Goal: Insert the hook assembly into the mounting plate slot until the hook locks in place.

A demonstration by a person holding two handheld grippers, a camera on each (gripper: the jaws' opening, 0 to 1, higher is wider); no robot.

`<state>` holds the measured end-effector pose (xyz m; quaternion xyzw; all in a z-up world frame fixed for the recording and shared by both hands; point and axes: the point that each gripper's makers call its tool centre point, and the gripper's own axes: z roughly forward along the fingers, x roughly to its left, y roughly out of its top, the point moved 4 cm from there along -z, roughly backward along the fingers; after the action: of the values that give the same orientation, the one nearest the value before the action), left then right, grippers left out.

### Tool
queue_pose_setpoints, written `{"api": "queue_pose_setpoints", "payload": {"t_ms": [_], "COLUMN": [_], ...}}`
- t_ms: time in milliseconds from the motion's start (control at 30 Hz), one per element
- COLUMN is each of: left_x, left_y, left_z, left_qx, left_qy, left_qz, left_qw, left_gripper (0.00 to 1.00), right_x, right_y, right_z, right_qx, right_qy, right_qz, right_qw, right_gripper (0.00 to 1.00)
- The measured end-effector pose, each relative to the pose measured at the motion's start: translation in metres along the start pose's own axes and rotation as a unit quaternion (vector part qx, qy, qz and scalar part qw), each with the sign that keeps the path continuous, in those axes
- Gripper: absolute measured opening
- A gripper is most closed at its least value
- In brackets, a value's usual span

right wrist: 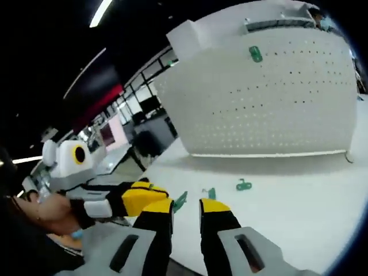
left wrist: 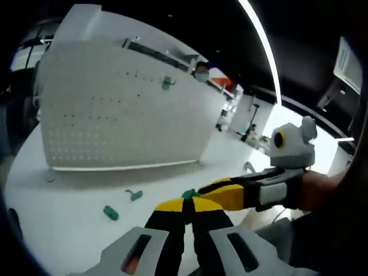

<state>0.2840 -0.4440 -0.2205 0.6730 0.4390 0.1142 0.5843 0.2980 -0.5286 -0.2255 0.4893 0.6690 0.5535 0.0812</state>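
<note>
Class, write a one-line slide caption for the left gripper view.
Two tongs meet over a green hook; white pegboard stands behind.

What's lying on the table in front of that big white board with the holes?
On the white table before the pegboard lie two loose green hooks. One more green hook hangs on the board itself. Whatever is behind the board is hidden.

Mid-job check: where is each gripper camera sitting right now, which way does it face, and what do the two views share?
Left gripper view: rides the left gripper, low over the white table, facing the pegboard; the right gripper enters from the right, and a green hook sits at the tips.
Right gripper view: rides the right gripper, facing the same pegboard; the left gripper and a hand enter from the left.
Shared: pegboard, a mounted green hook, loose hooks on the table.
</note>
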Motion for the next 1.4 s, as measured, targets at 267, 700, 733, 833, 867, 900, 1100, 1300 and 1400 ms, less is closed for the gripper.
{"api": "queue_pose_setpoints", "payload": {"t_ms": [267, 700, 733, 833, 867, 900, 1100, 1300, 1400], "left_x": [-0.009, -0.014, -0.013, -0.013, -0.013, -0.013, -0.016, -0.018, -0.015], "left_y": [0.011, 0.011, 0.009, 0.008, 0.007, 0.005, 0.006, 0.002, 0.0], "left_z": [-0.001, 0.003, 0.003, 0.003, 0.003, 0.003, 0.006, 0.007, 0.008], "left_qx": [-0.036, -0.026, -0.016, -0.007, 0.0, 0.011, 0.033, 0.061, 0.065], "left_qy": [0.0, 0.0, -0.003, 0.0, 0.002, 0.003, 0.021, 0.026, 0.03], "left_qz": [0.002, 0.04, 0.037, 0.054, 0.062, 0.078, 0.116, 0.145, 0.135], "left_qw": [0.9993, 0.9988, 0.9992, 0.9985, 0.9981, 0.9969, 0.9924, 0.9872, 0.9882], "left_gripper": [0.03, 0.03, 0.03, 0.04, 0.04, 0.05, 0.32, 0.32, 0.36], "right_x": [0.002, 0.005, 0.004, 0.005, 0.004, 0.003, -0.002, 0.001, 0.005], "right_y": [0.008, 0.009, 0.008, 0.007, 0.006, 0.006, 0.011, 0.022, 0.025], "right_z": [0.002, 0.002, 0.002, 0.003, 0.003, 0.003, 0.002, -0.001, -0.002], "right_qx": [-0.03, -0.028, -0.026, -0.019, -0.012, -0.009, 0.001, 0.008, 0.01], "right_qy": [0.018, 0.02, 0.019, 0.016, 0.008, 0.003, -0.021, -0.042, -0.046], "right_qz": [0.121, 0.132, 0.128, 0.109, 0.081, 0.064, -0.029, -0.173, -0.222], "right_qw": [0.992, 0.9907, 0.9912, 0.9938, 0.9966, 0.9979, 0.9994, 0.984, 0.9738], "right_gripper": [0.07, 0.01, 0.01, 0.0, 0.0, 0.0, 0.0, 0.0, 0.0]}}
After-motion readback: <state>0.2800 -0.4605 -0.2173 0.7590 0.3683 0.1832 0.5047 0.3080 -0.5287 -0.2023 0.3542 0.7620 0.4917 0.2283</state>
